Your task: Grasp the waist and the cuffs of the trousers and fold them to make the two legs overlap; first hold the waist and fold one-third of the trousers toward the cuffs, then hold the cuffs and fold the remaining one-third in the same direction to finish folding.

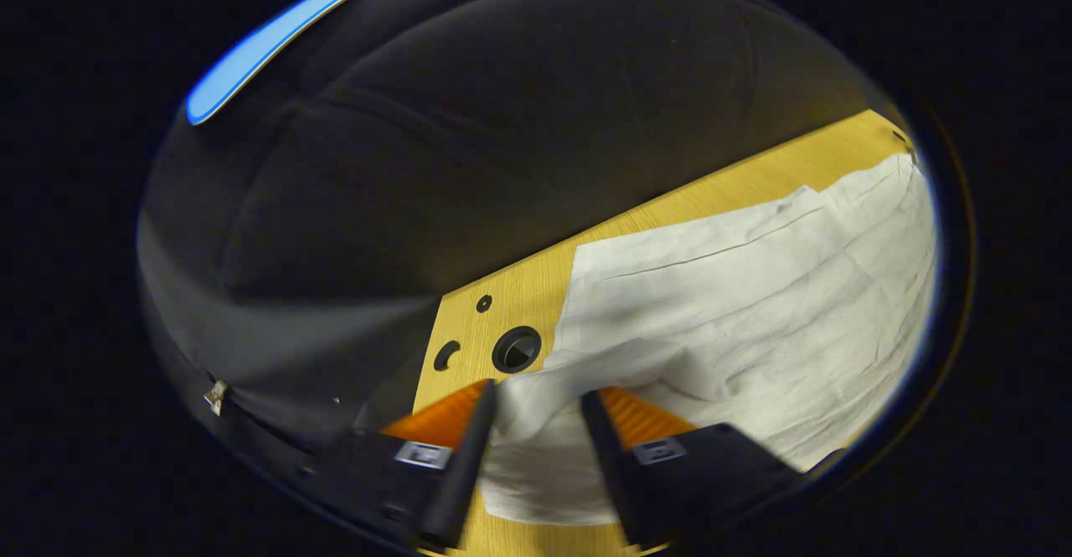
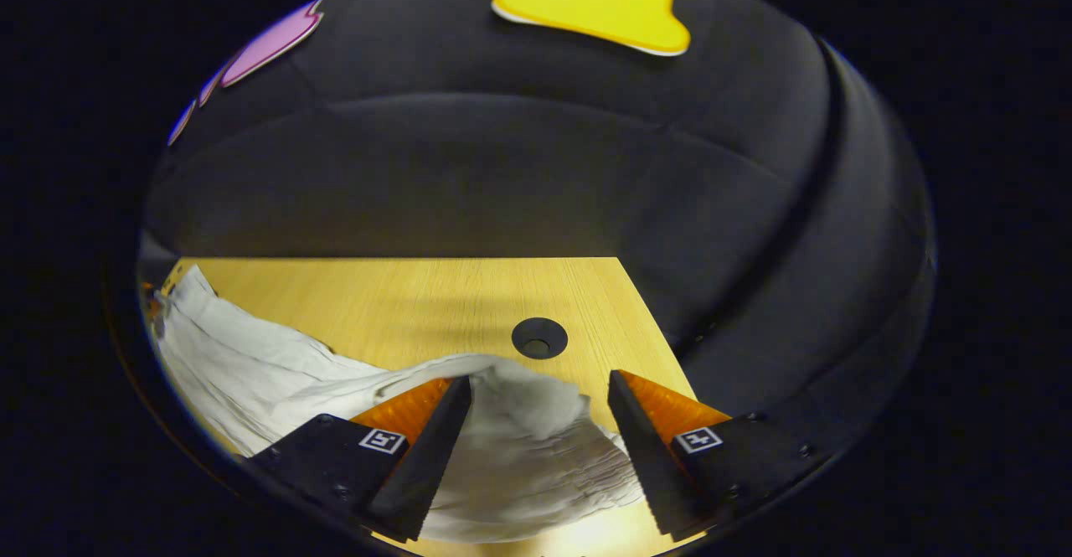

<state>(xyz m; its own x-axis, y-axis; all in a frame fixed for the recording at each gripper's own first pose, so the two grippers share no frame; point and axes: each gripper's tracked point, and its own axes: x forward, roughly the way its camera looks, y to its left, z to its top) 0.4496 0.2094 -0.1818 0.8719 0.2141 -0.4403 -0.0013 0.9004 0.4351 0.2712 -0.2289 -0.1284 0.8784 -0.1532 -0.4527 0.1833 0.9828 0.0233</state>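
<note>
Both tongs stood at opposite ends of a pair of white trousers (image 1: 737, 289) lying on the wooden worktop (image 1: 519, 289). The left tongs (image 1: 536, 406) were spread apart, with a raised hump of cloth sitting in the gap between the fingers; whether either finger actually touched the cloth could not be told, and no pinch was visible. In the right gripper view the right tongs (image 2: 540, 398) were likewise wide, a bunched, finely gathered end of the trousers (image 2: 519, 448) lying between them, which looked like an elastic waist, though that was a judgement. The step in hand seemed to be the very first one: taking hold of the waist and the cuffs before bringing the two legs together. Nothing yet showed the legs overlapped. The next move would call for each pair of tongs to settle lower around its ridge of fabric and close firmly on it, catching enough layers that the cloth would not slip when lifted. From the left tongs the garment ran ahead and off to the right, its long axis slanting along the worktop's far edge; from the right tongs it trailed away to the left. A round cable hole (image 2: 539, 337) lay just beyond the right tongs, and another hole (image 1: 516, 349) just ahead of the left tongs' left finger.
</note>
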